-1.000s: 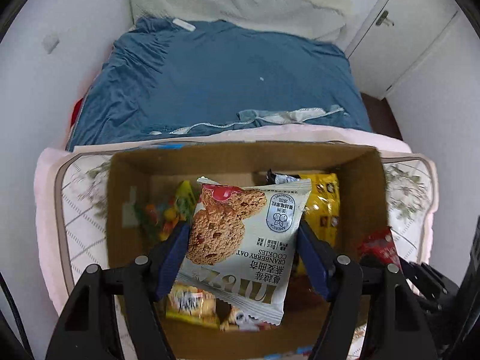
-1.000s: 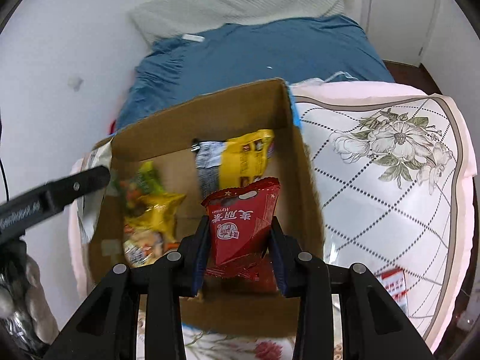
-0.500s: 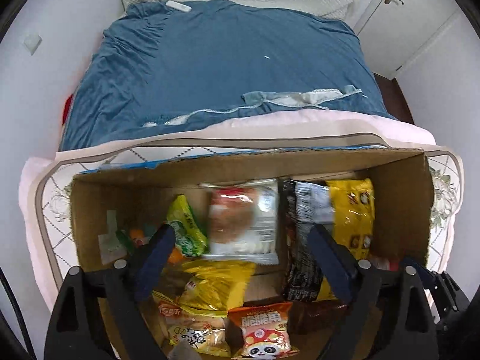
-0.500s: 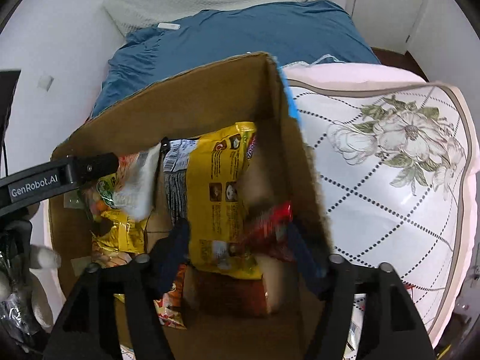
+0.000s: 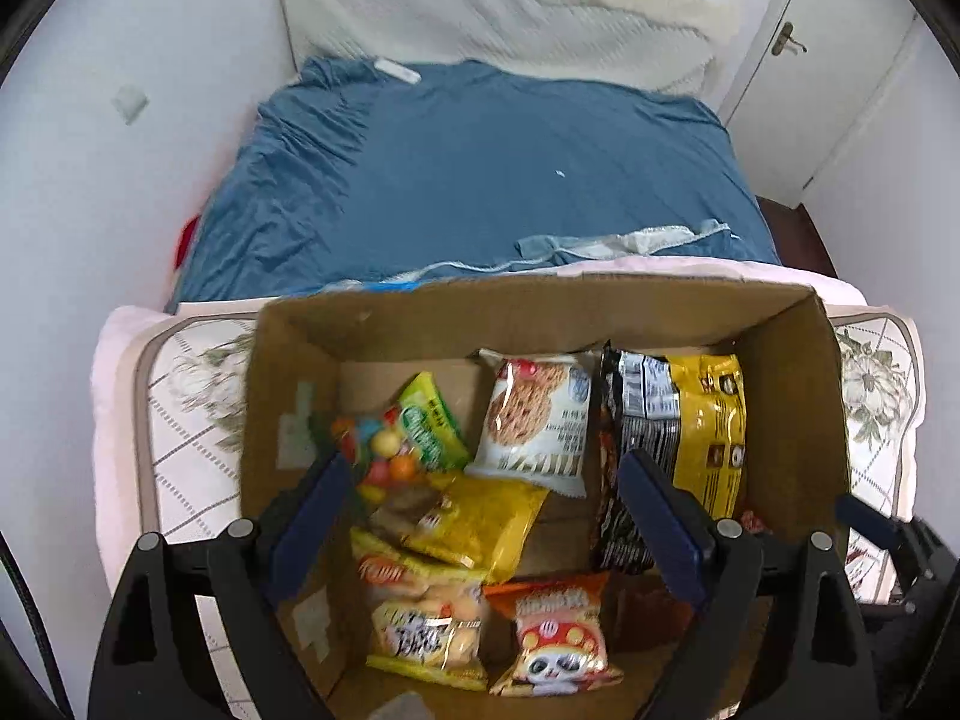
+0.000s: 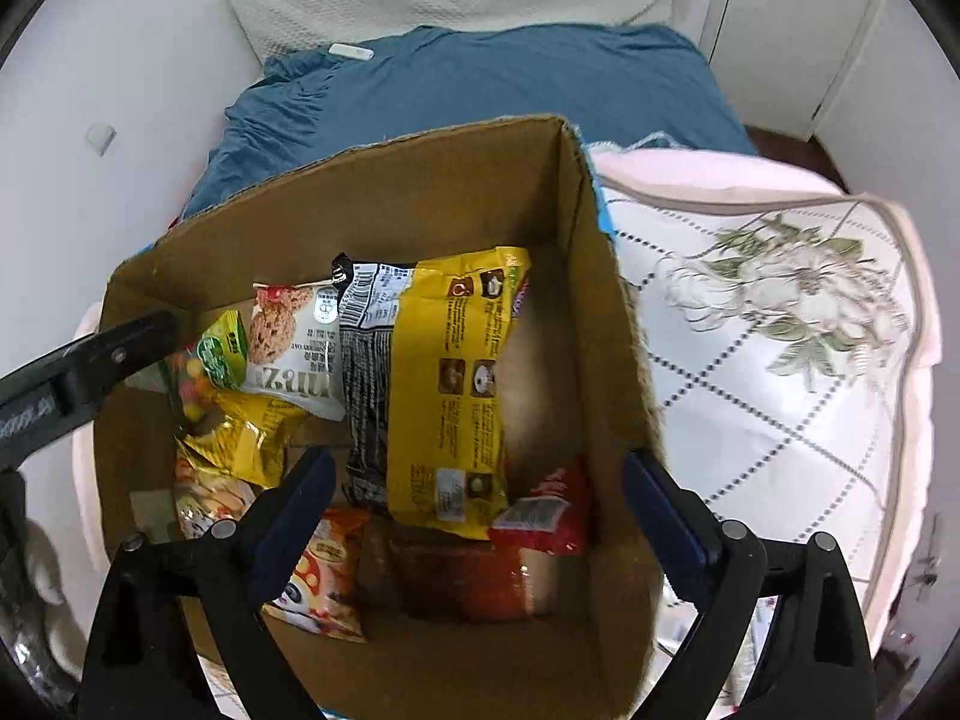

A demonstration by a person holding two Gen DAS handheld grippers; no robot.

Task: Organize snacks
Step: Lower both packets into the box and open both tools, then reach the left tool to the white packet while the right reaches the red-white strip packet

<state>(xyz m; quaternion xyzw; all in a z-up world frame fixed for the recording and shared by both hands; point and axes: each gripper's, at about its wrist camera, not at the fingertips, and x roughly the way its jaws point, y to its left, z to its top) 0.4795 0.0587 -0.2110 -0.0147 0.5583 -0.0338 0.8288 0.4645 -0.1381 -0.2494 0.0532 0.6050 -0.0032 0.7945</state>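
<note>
Through the left wrist camera I look down into the cardboard box [image 5: 540, 312] sitting on the floral quilt [image 5: 180, 420]. My left gripper [image 5: 480, 516] hangs over it with its jaws spread and nothing between the pads. The cranberry oat cookie packet [image 5: 534, 420] lies released against the far wall, between the bag of coloured candy balls [image 5: 384, 450] and the yellow-and-black noodle pack [image 5: 678, 420]. Nearer me sit a yellow snack bag [image 5: 480, 516] and a panda-print packet [image 5: 558, 636].

Through the right wrist camera, my right gripper [image 6: 474, 516] is opening wide over the box's right side, and its pads touch nothing. The red snack packet [image 6: 546, 510] lies dropped in the near right corner, leaning on the noodle pack (the box wall is just beside it).

I judge both drops done. Next I need to lift both tools clear of the box and look for more loose snacks; a small red-and-white item [image 5: 861, 552] shows on the quilt just outside, too blurred to name
</note>
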